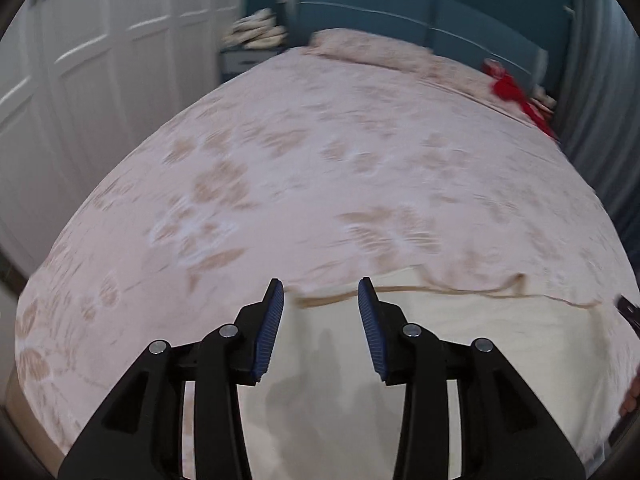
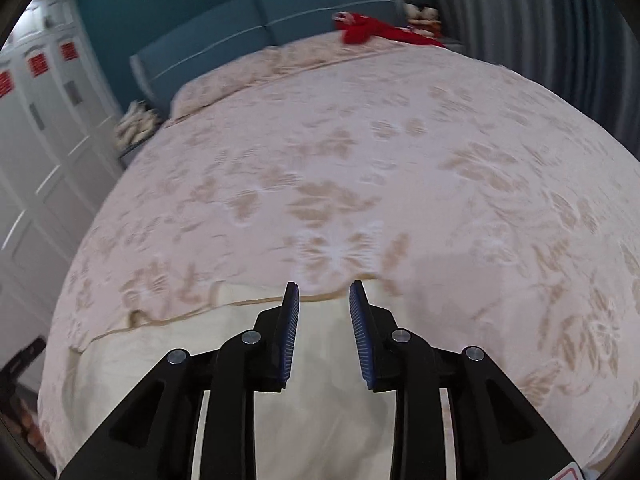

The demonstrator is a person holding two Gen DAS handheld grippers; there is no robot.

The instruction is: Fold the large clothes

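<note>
Both jaws are standing apart, holding nothing: the left hand-held gripper [image 1: 320, 292] and the right hand-held gripper [image 2: 324, 294] are hovering over the cream garment [image 1: 460, 344], which is lying just below them on the bed [image 1: 320, 160]. Its hem [image 2: 256, 301] is lying just ahead of the fingertips (the bedspread has nearly the same colour), so a pinch is risking to catch the cover too.
</note>
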